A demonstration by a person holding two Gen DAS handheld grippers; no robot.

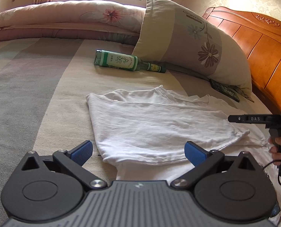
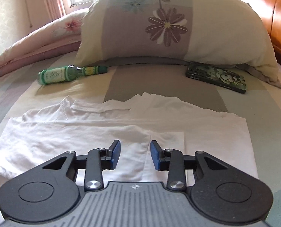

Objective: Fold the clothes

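White T-shirt (image 1: 155, 126), partly folded, flat on striped bed (image 1: 36, 87). Left tool (image 1: 138, 151) low over its near edge, blue pads spread wide, empty. Right tool (image 2: 134, 154) level above the fold, pads apart, empty. Green bottle (image 2: 68, 73), phone (image 2: 218, 76), pillow (image 2: 159, 24) beyond.
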